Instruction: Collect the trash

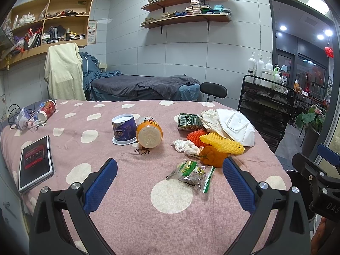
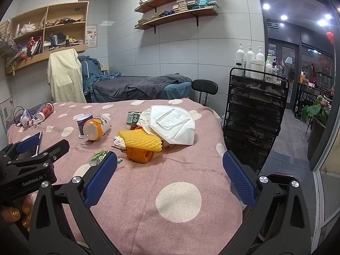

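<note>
Left wrist view: the left gripper [image 1: 170, 165] hovers over the pink spotted bedspread [image 1: 131, 201], jaws spread wide, nothing between them. Just ahead lies 1 clear snack wrapper [image 1: 190, 175] with green print too small to read. Beyond it sit 1 orange fruit [image 1: 212, 156], 1 yellow foam net [image 1: 221, 143] over 1 orange one [image 1: 195, 137], 1 crumpled tissue [image 1: 184, 145], 1 green carton [image 1: 188, 122] and 1 white face mask [image 1: 235, 127]. Centre: 1 purple cup [image 1: 124, 128] upside down, touching 1 orange bottle [image 1: 148, 135] on its side. Far left, 1 red cup [image 1: 47, 110]; nearer, 1 tablet [image 1: 35, 162]. Over on the right wrist view, the right gripper [image 2: 170, 165] also gapes empty, and "GenRobot.AI" reads on the other tool's body [image 2: 31, 181].
</note>
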The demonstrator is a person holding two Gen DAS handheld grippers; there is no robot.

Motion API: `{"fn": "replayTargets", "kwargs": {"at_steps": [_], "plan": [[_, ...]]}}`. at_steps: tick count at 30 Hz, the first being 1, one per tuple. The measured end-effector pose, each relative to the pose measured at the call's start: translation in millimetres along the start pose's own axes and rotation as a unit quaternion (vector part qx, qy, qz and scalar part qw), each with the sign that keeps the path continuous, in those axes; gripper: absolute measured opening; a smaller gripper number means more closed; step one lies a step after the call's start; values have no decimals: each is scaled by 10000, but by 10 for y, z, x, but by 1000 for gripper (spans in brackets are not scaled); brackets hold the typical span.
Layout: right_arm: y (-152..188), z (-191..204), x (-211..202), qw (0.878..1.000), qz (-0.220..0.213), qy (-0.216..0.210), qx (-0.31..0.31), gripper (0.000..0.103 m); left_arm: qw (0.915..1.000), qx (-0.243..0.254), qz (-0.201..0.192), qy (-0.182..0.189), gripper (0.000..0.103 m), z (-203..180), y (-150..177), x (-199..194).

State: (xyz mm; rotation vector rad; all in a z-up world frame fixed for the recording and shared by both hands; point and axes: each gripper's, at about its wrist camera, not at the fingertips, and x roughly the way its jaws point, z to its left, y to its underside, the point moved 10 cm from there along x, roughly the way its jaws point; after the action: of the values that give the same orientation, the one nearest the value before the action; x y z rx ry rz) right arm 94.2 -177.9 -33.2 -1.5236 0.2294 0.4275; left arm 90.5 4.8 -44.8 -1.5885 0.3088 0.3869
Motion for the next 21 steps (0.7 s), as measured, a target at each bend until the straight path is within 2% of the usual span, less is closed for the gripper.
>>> {"fn": "replayTargets", "kwargs": {"at_steps": [21], "plan": [[11,28,20,10000,24,-24,-11,98,10000,-16,25,5,98,0,16,15]]}}
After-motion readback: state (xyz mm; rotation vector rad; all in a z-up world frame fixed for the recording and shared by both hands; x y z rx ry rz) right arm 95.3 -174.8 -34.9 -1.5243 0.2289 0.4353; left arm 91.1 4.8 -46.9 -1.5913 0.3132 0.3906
